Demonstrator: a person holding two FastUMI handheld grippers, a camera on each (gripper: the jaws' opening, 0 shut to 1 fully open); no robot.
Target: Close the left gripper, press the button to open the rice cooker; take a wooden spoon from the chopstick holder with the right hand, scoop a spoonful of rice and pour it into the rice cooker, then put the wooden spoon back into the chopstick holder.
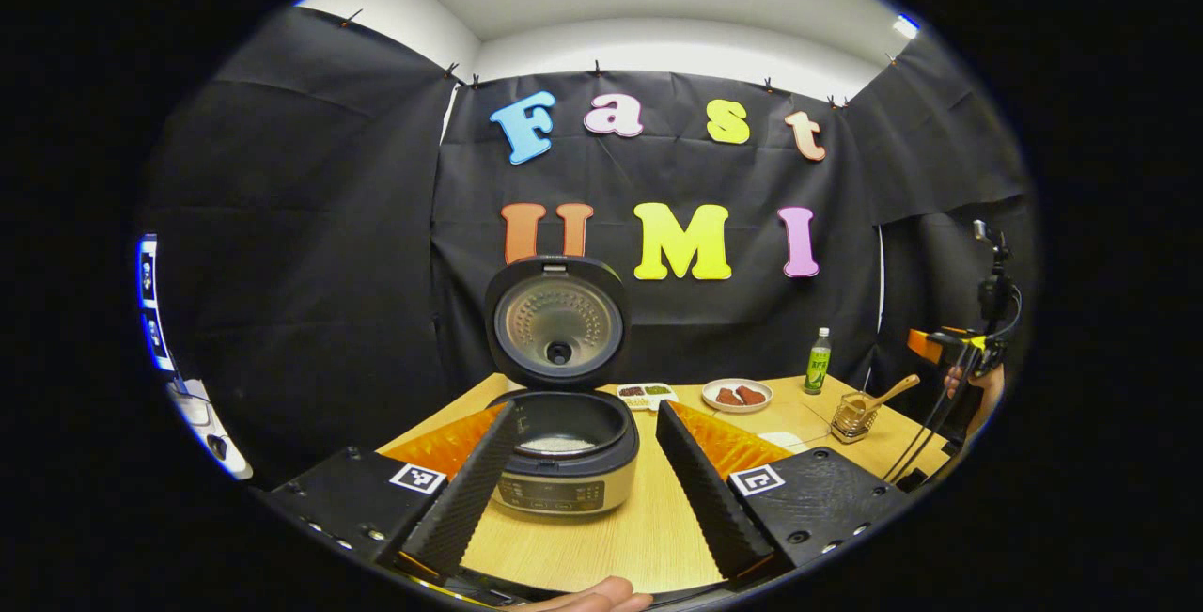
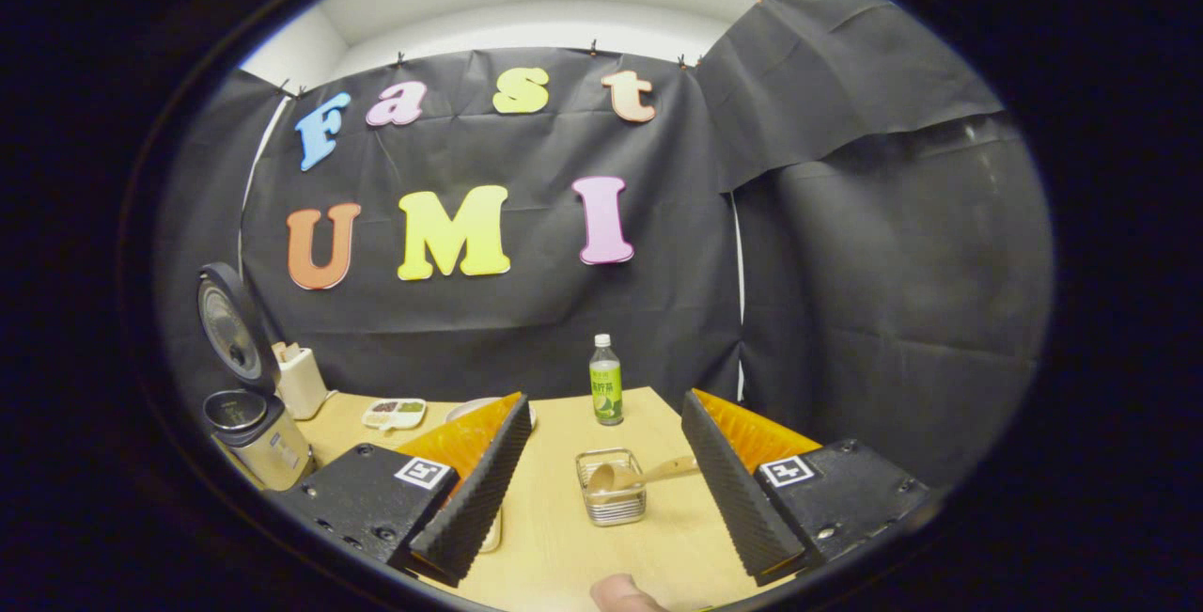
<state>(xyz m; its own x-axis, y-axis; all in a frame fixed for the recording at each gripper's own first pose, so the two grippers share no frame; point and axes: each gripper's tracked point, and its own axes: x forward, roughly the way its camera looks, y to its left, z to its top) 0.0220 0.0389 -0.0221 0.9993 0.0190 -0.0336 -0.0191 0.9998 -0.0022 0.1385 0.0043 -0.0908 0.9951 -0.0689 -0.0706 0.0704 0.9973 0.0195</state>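
With the rice cooker point(image 1: 564, 462) already standing open, lid point(image 1: 557, 321) raised upright behind its pot, the step in hand looks to be fetching the wooden spoon point(image 2: 639, 474) with the right gripper point(image 2: 606, 476). Its fingers are spread wide and empty, framing the chopstick holder point(image 2: 612, 499), a small clear-walled basket on the tabletop point(image 2: 554, 537) just ahead. The spoon lies tilted in it, bowl down inside, handle leaning out over the rim toward the right finger. A good pick would probably close on the exposed handle rather than the bowl, approaching low and square so the holder is not nudged, then lift along the handle's lean so the bowl clears the rim.

In the left gripper view, the left gripper point(image 1: 587, 471) also has its fingers wide apart, holding nothing, with the cooker between them but farther off. White rice point(image 1: 556, 445) shows in the cooker's pot. Behind it sit a divided tray point(image 1: 646, 394) with dark and green contents and a plate point(image 1: 738, 395) carrying reddish pieces. A green bottle point(image 2: 606, 391) stands capped near the booth wall, beyond the holder.
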